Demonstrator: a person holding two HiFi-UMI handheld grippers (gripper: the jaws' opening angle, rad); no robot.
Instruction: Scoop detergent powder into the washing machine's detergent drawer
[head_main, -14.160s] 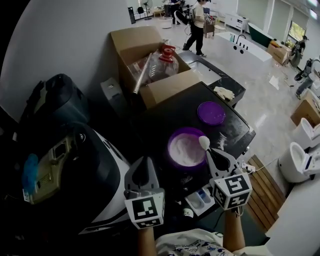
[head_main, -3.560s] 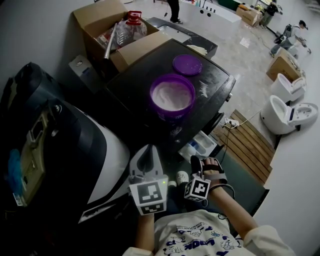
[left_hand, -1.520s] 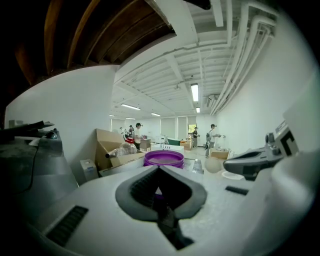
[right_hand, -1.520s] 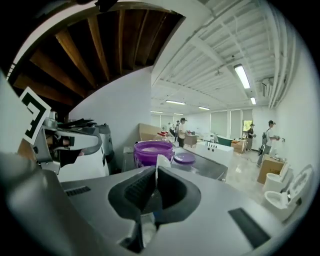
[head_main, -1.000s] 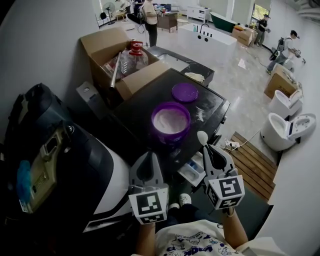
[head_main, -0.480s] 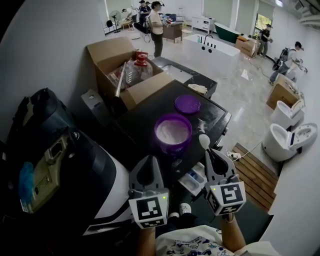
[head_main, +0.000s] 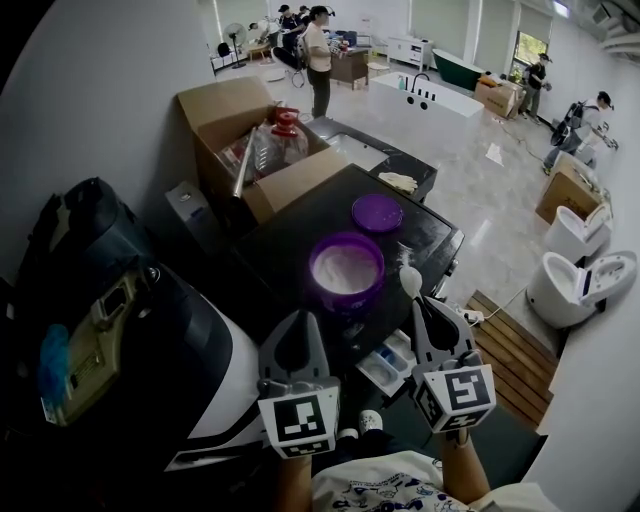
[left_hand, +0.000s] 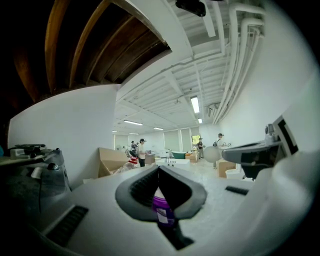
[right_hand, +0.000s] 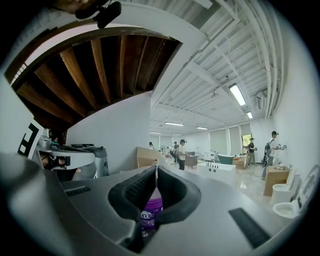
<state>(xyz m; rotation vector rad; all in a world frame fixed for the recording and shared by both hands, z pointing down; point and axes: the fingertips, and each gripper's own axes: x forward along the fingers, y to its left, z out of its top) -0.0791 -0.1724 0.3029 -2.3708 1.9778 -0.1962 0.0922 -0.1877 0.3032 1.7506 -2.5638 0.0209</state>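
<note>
My right gripper (head_main: 424, 312) clamps the scoop (head_main: 410, 281) bowl-up just beside the powder tub (head_main: 346, 270), presumably for dipping, while my left gripper (head_main: 296, 325) hangs pinched together, empty.

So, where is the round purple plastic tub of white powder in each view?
Head view: the round purple plastic tub sits at centre, left of the white scoop.
Left gripper view: low centre, a purple sliver in the gap under the closed jaws.
Right gripper view: low centre, likewise behind the jaws' gap.
Shared landmark: the brown cardboard box.
</note>
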